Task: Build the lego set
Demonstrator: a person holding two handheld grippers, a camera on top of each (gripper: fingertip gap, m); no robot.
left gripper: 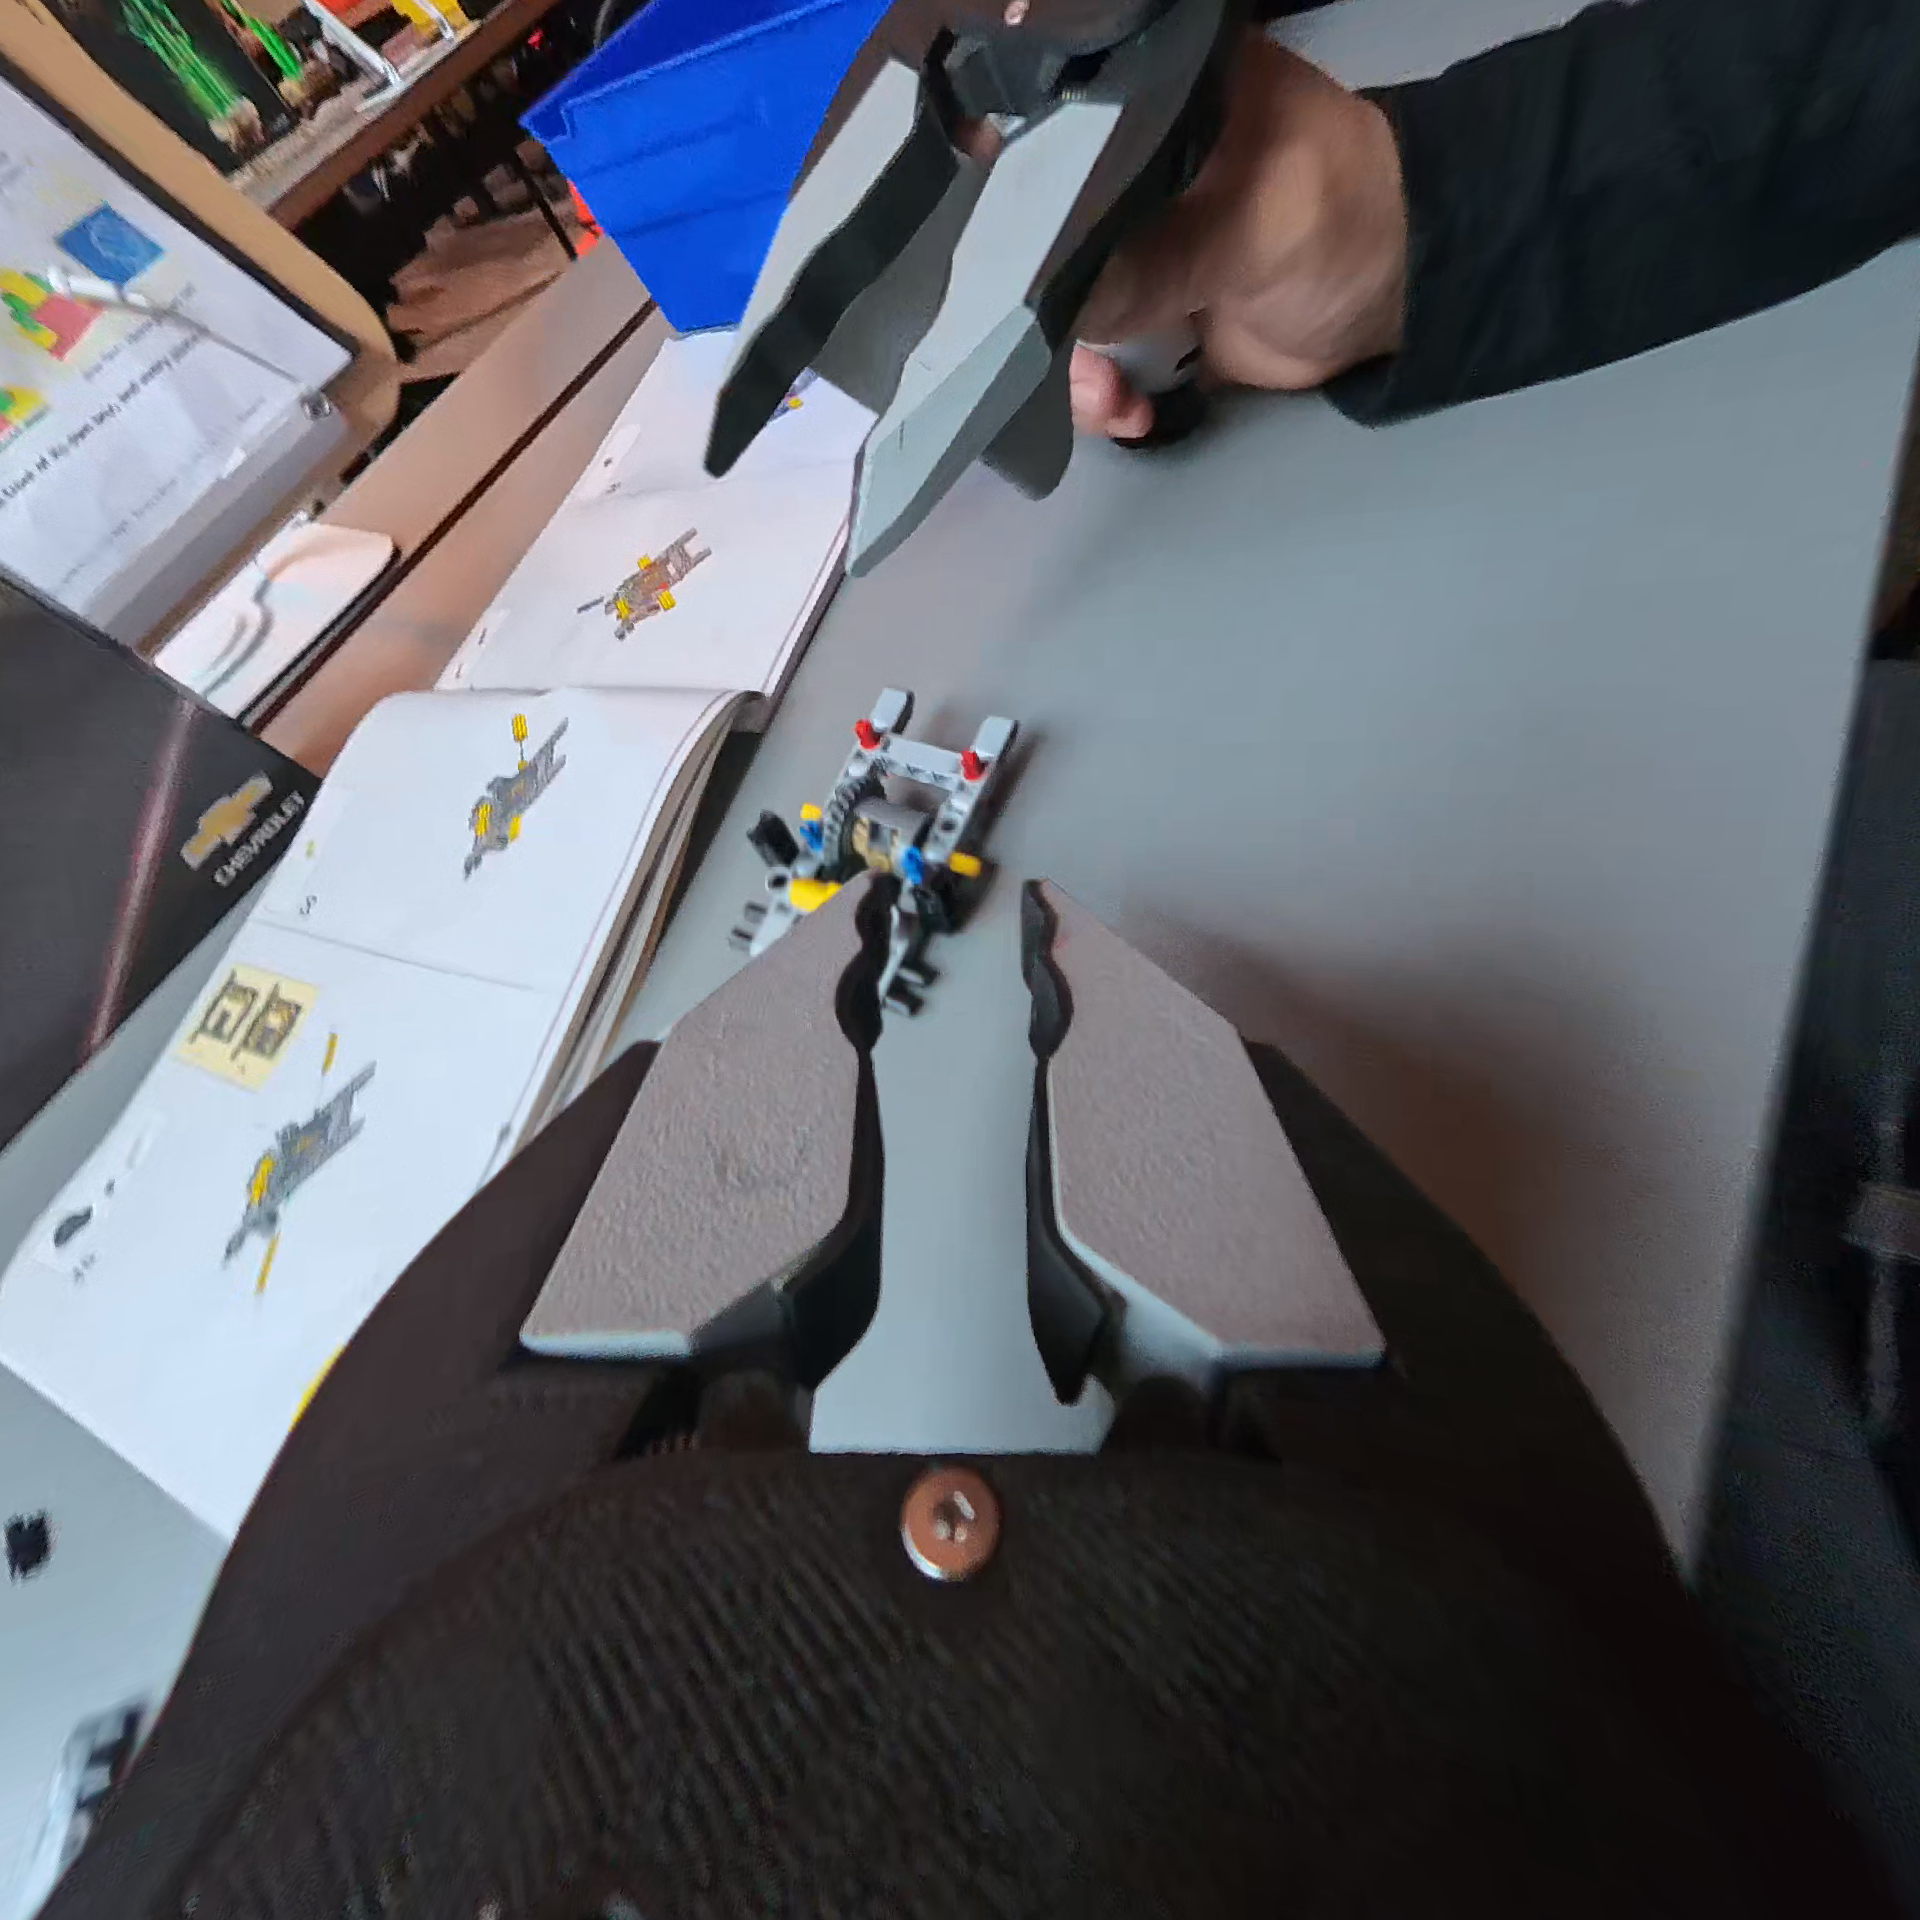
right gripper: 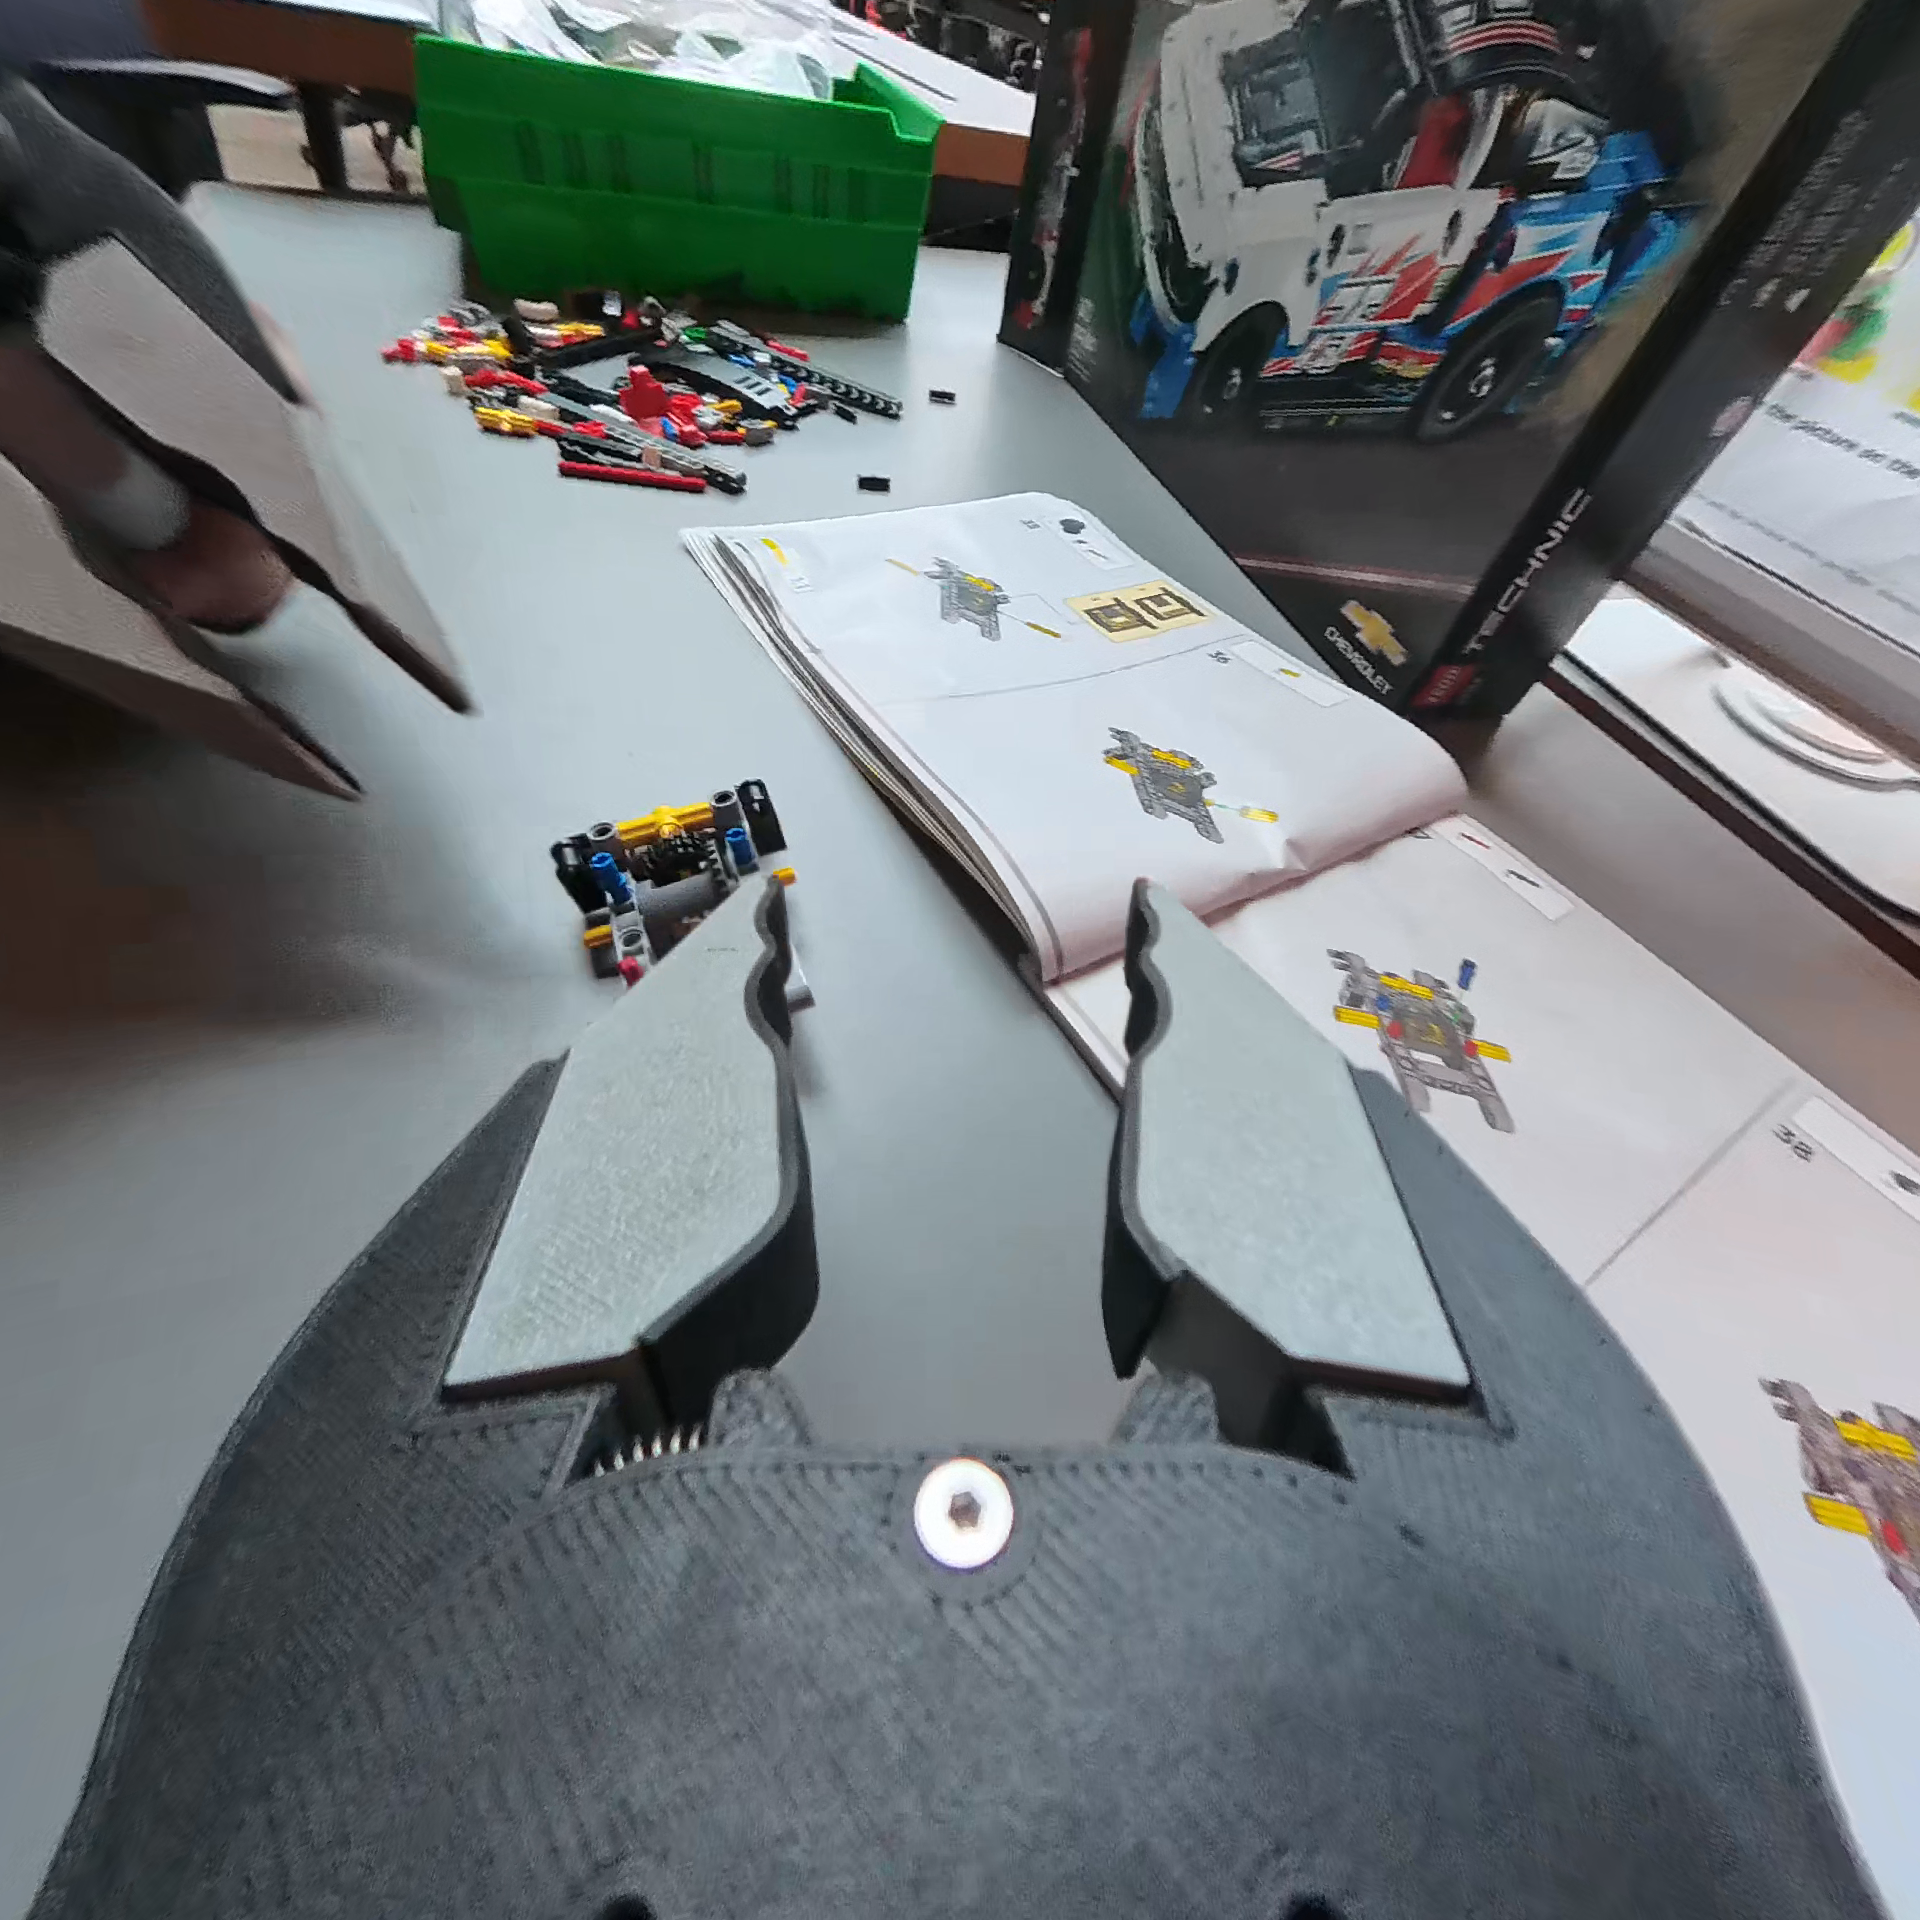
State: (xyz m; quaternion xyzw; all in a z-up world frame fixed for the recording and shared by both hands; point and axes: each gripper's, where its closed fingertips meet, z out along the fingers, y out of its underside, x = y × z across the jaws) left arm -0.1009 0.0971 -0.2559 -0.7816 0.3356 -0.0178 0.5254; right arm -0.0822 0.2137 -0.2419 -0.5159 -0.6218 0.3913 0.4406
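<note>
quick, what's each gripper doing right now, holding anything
Left gripper: open, holding nothing, poised over the small lego assembly on the table.
Right gripper: open, empty, between the assembly and the open instruction booklet.

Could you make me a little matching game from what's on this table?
Things:
1. storage bin
2. instruction booklet
3. loose Lego pieces
4. partly built Lego assembly

States:
A. lying open
B. scattered in a pile before the bin
C. green
D. standing alone near both open grippers

Pairs: 1-C, 2-A, 3-B, 4-D
</note>
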